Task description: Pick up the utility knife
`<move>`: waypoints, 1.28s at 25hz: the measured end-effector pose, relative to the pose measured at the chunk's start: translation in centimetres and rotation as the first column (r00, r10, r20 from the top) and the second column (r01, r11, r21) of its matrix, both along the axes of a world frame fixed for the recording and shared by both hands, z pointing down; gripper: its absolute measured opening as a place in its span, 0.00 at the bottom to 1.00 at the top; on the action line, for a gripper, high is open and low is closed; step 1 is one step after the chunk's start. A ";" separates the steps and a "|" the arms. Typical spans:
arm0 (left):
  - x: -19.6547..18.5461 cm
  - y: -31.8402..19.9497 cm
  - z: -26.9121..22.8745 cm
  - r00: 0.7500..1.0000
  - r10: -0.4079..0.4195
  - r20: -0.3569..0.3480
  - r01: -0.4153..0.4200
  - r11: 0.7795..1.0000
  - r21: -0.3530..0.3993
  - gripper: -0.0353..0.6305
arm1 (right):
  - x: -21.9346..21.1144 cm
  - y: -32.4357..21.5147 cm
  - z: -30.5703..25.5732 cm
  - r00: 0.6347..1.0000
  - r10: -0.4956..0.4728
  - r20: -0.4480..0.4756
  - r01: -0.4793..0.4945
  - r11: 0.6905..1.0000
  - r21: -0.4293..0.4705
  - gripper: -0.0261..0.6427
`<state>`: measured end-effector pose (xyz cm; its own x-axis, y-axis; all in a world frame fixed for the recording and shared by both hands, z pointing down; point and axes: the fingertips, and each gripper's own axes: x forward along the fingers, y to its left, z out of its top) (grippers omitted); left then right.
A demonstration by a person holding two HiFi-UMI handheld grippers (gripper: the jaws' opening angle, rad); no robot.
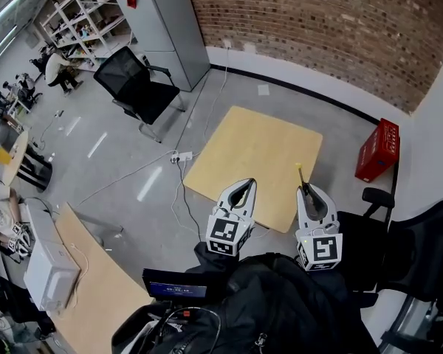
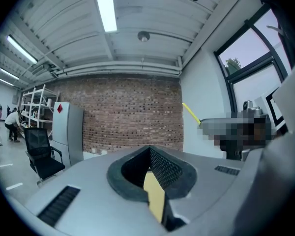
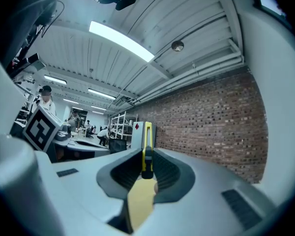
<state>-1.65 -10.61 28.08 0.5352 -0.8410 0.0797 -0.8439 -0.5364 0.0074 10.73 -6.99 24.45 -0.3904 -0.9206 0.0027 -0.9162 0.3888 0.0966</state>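
Observation:
The utility knife (image 1: 300,174) is yellow and slim, and it sticks up out of my right gripper (image 1: 306,192), which is shut on it above the right edge of the wooden table (image 1: 244,150). In the right gripper view the knife (image 3: 146,149) stands upright between the ribbed pads, with the gripper (image 3: 146,167) clamped on its dark lower part. My left gripper (image 1: 246,186) hangs beside it over the table's near edge, shut with nothing held. In the left gripper view the left gripper (image 2: 150,152) has its tips together, and the knife (image 2: 191,113) shows at the right.
A red crate (image 1: 378,150) stands on the floor right of the table. A black office chair (image 1: 136,87) and a grey cabinet (image 1: 166,28) are at the far left. A power strip (image 1: 181,155) with cables lies by the table's left corner. A brick wall (image 1: 317,21) runs behind.

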 end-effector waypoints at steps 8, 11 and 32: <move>1.1 -0.4 -0.5 1.000 0.017 0.004 -0.017 0.999 0.027 0.05 | 0.8 -0.3 -0.9 1.000 0.012 0.028 -0.013 1.000 0.025 0.14; 1.4 -0.7 -0.5 1.000 0.019 0.005 -0.019 0.999 0.031 0.05 | 1.2 -0.6 -0.9 0.999 0.017 0.031 -0.018 1.000 0.025 0.14; 0.9 -0.6 -0.2 1.000 0.010 0.014 -0.011 1.000 0.022 0.05 | 1.2 -0.2 -1.3 0.999 0.033 0.042 -0.035 0.998 0.048 0.14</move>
